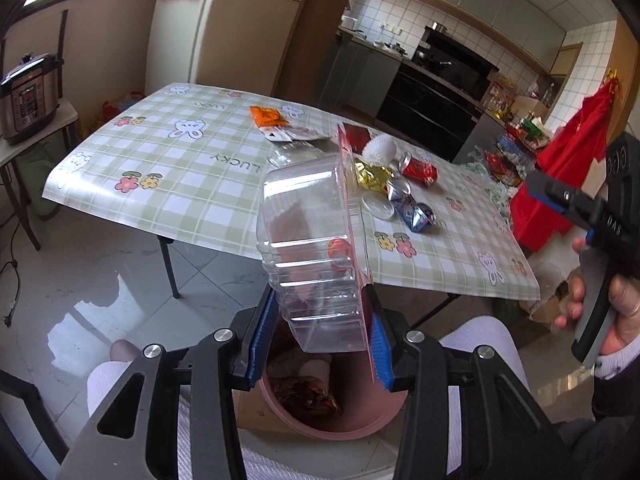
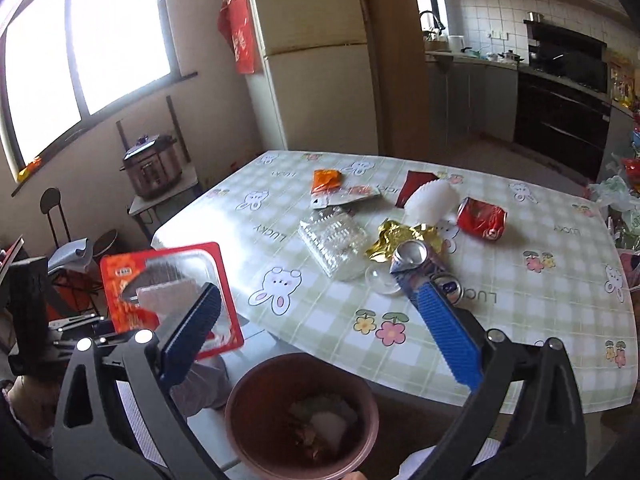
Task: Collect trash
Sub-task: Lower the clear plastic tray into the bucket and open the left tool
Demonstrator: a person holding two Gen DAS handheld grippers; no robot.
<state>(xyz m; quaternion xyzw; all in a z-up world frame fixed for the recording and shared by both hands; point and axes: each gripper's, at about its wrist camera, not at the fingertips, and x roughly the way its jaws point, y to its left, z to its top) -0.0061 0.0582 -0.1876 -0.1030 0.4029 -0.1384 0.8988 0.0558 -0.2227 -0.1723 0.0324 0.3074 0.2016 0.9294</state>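
My left gripper (image 1: 320, 344) clamped on clear plastic tray (image 1: 312, 248) above pink bin (image 1: 360, 428), my right gripper (image 2: 320, 320) fingers apart, holding nothing, crushed cans (image 2: 482, 218) near table's (image 2: 520, 360) near edge

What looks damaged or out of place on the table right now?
Two drink cans are crushed: a red can lying dented on its side and a blue can bent in the middle. A crumpled gold foil wrapper lies between them on the table.
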